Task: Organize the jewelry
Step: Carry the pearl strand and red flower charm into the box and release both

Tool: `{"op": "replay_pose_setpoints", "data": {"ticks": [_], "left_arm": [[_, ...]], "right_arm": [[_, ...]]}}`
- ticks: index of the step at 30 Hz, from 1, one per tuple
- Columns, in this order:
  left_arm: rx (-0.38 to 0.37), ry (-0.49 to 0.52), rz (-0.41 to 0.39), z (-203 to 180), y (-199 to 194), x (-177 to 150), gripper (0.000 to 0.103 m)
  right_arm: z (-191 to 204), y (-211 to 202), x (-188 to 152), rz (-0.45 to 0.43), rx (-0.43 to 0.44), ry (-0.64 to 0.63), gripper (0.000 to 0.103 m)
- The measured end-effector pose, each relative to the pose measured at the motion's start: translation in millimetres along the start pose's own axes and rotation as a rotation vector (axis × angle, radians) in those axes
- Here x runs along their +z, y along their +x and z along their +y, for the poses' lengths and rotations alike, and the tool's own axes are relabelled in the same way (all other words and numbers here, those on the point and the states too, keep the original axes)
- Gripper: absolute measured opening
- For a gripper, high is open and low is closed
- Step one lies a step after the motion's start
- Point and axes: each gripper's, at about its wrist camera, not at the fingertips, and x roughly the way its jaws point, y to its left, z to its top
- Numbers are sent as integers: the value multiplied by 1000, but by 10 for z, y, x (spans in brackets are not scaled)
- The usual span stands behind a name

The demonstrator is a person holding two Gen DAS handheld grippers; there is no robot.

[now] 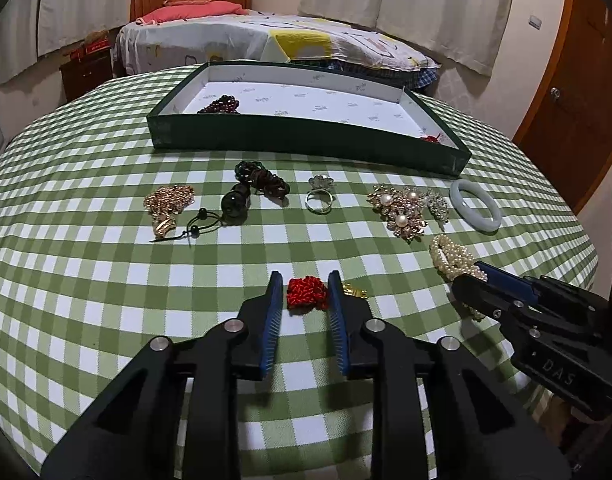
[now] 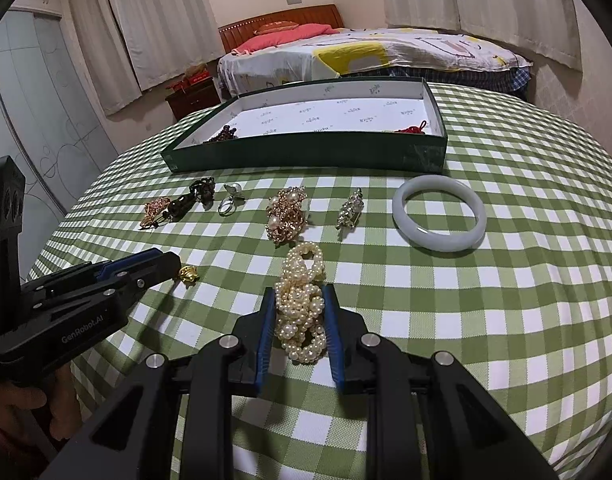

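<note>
On the green checked tablecloth, my left gripper (image 1: 305, 283) is shut on a small red knotted cord piece (image 1: 306, 295), its blue pads against both sides. A tiny gold charm (image 1: 354, 291) lies just right of it. My right gripper (image 2: 300, 291) is shut on a bundle of pearl strands (image 2: 302, 320), part of which trails forward on the cloth. Each gripper shows in the other view: the right gripper (image 1: 471, 276) at the pearls (image 1: 451, 256), the left gripper (image 2: 172, 260) near the gold charm (image 2: 188, 274). Behind stands the green tray (image 1: 306, 138) with white lining.
The tray (image 2: 306, 156) holds a dark red bead bracelet (image 1: 222, 104) and a red cord item (image 1: 433, 138). Between the tray and the grippers lie a gold chain (image 1: 170, 200), a dark bead on a cord (image 1: 236, 200), a silver ring (image 1: 319, 196), a pearl brooch cluster (image 1: 401, 210) and a jade bangle (image 2: 439, 214). A bed stands beyond the table.
</note>
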Motion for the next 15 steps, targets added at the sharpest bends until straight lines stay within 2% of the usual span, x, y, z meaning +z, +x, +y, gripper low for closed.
{"op": "replay_pose_setpoints", "data": {"ticks": [4,15], "left_arm": [[-25,-3,-6,8,-1,-20,17],[-13,21,-44,-53,-122,-32,14]], "right_arm": [[0,0,-1,0,-1,0,24],[45,-33,10,-21,-12,-22,24]]}}
